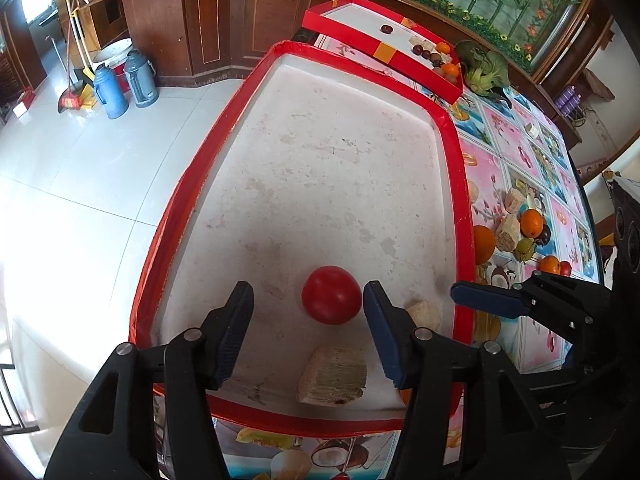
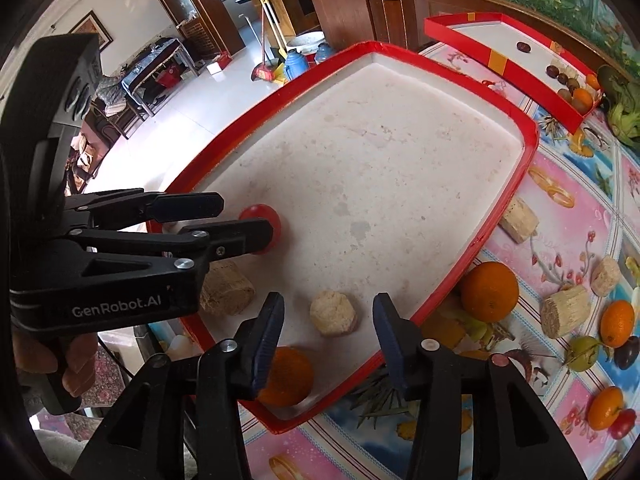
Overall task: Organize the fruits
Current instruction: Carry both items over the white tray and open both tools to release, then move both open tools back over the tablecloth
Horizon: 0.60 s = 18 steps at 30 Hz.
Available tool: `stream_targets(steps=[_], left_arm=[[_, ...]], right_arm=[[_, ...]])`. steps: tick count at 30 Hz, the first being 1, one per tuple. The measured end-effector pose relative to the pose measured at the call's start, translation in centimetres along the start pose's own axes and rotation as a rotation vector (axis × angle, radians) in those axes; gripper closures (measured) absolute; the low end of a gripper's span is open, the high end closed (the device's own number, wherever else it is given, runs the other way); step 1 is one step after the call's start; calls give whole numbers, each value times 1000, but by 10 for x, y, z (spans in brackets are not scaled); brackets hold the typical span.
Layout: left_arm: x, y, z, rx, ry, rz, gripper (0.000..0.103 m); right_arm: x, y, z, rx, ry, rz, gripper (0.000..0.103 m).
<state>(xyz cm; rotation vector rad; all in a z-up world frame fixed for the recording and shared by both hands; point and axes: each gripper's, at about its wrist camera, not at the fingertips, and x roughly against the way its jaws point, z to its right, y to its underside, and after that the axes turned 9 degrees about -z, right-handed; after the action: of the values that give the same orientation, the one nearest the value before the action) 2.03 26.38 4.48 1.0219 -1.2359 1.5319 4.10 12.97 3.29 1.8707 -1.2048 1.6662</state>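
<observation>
Left gripper [image 1: 308, 320] stood open around round red tomato [image 1: 331, 295]; right gripper [image 2: 328, 344] open, beige cut chunk [image 2: 333, 313] between jaws, untouched.

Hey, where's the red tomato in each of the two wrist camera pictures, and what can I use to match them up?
Left wrist view: the red tomato sits low in the middle, between the left gripper's fingers, on the tray floor.
Right wrist view: the tomato is at middle left, partly hidden behind the left gripper.
Shared landmark: the big red-rimmed tray holding it.
</observation>
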Motion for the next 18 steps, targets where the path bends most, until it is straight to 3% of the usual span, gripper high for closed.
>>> stream_targets(steps=[5, 7, 9, 18], left_arm=[[8, 0, 6, -20, -32, 22, 45], [13, 2, 9, -27, -45, 37, 35], [18, 2, 13, -30, -51, 51, 32], [28, 6, 38, -47, -29, 58, 32]], right_arm=[[19, 9, 4, -24, -16, 48, 36], [26, 13, 7, -25, -12, 70, 33], [32, 16, 9, -21, 0, 81, 31], [55, 57, 35, -38, 70, 112, 22]])
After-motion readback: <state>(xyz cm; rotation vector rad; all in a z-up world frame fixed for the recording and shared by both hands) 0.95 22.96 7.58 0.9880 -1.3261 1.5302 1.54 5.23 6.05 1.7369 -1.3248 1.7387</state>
